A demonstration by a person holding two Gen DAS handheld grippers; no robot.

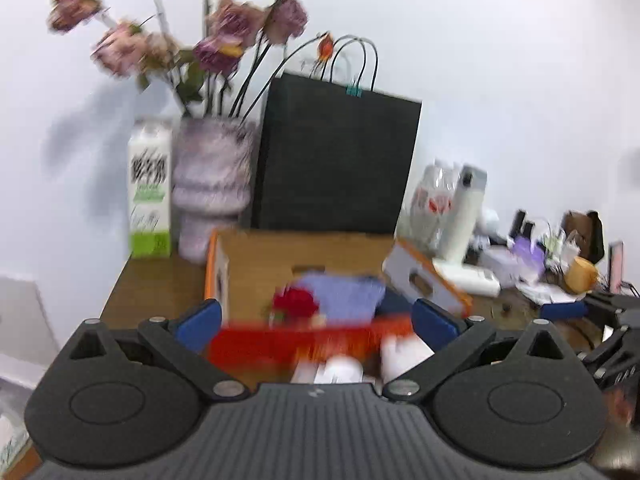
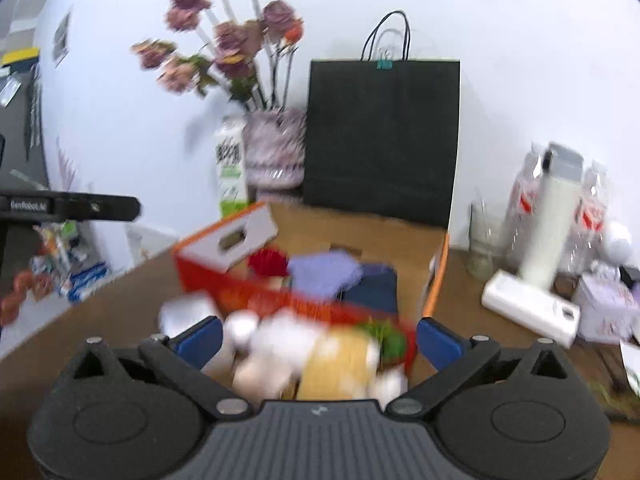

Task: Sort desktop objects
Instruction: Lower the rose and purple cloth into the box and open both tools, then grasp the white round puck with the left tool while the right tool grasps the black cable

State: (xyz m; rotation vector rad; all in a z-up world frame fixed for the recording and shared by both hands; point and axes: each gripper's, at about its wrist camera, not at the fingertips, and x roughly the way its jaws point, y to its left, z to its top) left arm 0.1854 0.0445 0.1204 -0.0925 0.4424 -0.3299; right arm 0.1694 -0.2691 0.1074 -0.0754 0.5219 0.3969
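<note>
An open cardboard box (image 1: 256, 264) with orange and white flaps stands on the wooden desk; it also shows in the right wrist view (image 2: 400, 236). Inside lie a red flower (image 1: 294, 302), a lilac cloth (image 1: 344, 294) and a dark blue item (image 2: 374, 290). My left gripper (image 1: 316, 322) is open and empty in front of the box's red front edge (image 1: 280, 344). My right gripper (image 2: 318, 338) is open and empty over blurred white and yellow objects (image 2: 312, 356) next to the box. Both views are motion-blurred.
Behind the box stand a black paper bag (image 1: 336, 164), a vase of dried flowers (image 1: 210, 188) and a green-white carton (image 1: 150, 188). To the right are a white bottle (image 2: 548, 224), a white power bank (image 2: 530, 308) and clutter. The left gripper's body (image 2: 68, 206) shows at left.
</note>
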